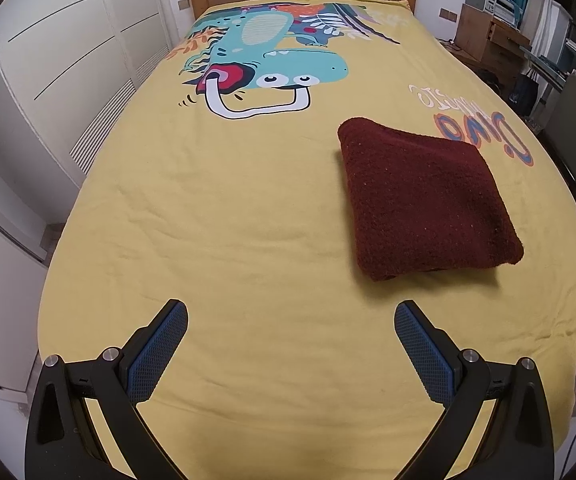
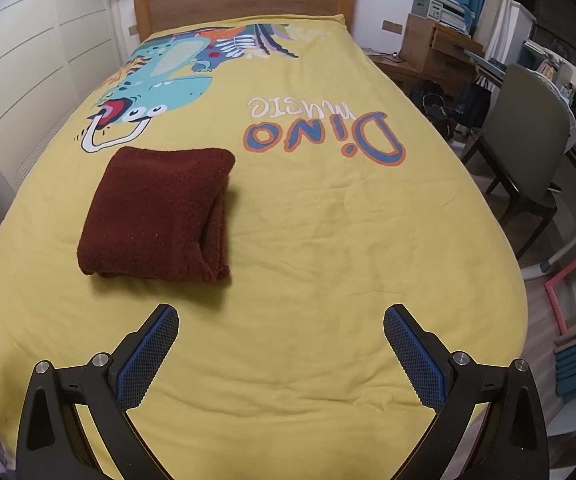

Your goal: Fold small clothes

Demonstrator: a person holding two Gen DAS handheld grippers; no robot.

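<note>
While the folded maroon garment (image 1: 427, 200) lies on the yellow bedspread (image 1: 228, 220), I see my left gripper (image 1: 291, 312) and right gripper (image 2: 281, 318) spread wide, holding and touching nothing.

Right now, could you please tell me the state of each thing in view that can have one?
Dark red cloth: folded into a compact square, lying flat on the bed, untouched.
Left claw: open, empty, above the bedspread.
Right claw: open, empty, above the bedspread.
Yellow bedspread: spread out, lightly wrinkled.
</note>
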